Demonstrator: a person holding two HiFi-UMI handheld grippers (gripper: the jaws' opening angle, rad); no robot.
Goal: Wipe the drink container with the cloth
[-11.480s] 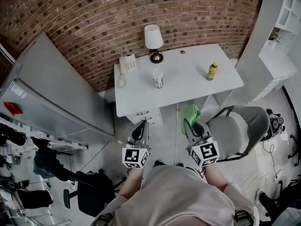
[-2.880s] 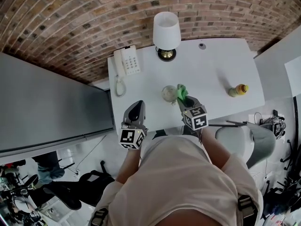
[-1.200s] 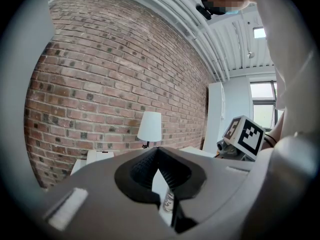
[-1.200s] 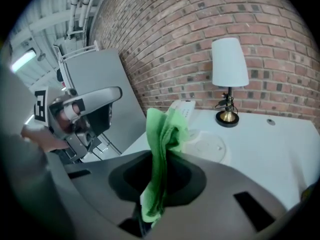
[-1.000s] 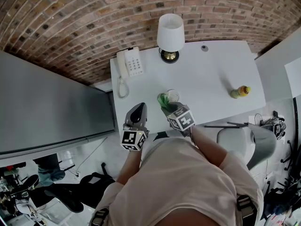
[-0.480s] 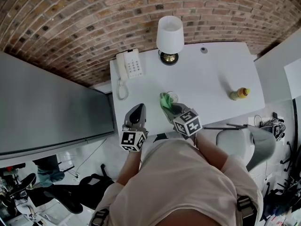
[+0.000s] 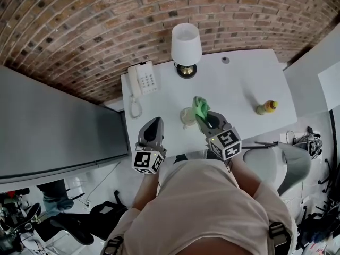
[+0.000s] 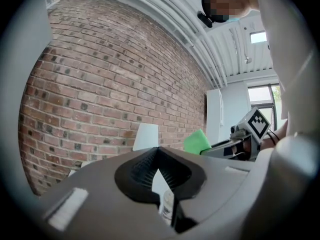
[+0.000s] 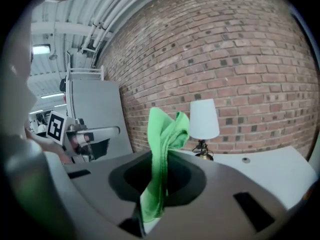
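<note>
Currently the wiping step is in hand. The right gripper [image 7: 207, 119] is closed on the green cloth [image 7: 200, 107]. The cloth is pinched between the jaws, and a folded bunch stands free beyond the tips. In the head view this free bunch lies at the right side of the drink container [image 7: 186, 116], a pale cylindrical vessel standing upright on the white surface [image 7: 239, 84] near its front edge. From above, cloth and container appear to be touching or just beside each other; actual contact cannot be confirmed.

The left gripper [image 7: 153, 125] has its jaws brought together with nothing between them. It is held at the front edge of the surface, to the left of the container and apart from it. In the left gripper view the container shows beyond the jaws, not within them.

A table lamp [image 7: 186, 45] and a telephone [image 7: 142, 80] stand at the back. A small yellow bottle [image 7: 265, 108] stands well apart to the right.

Judged from this position, the container is not steadied. The next move calls for drawing the cloth around or along the container wall under light, even pressure, because sideways force could slide or tip it. Alternatively, open the left gripper and brace the container on its left side. The near-left and far faces probably remain to be wiped.
</note>
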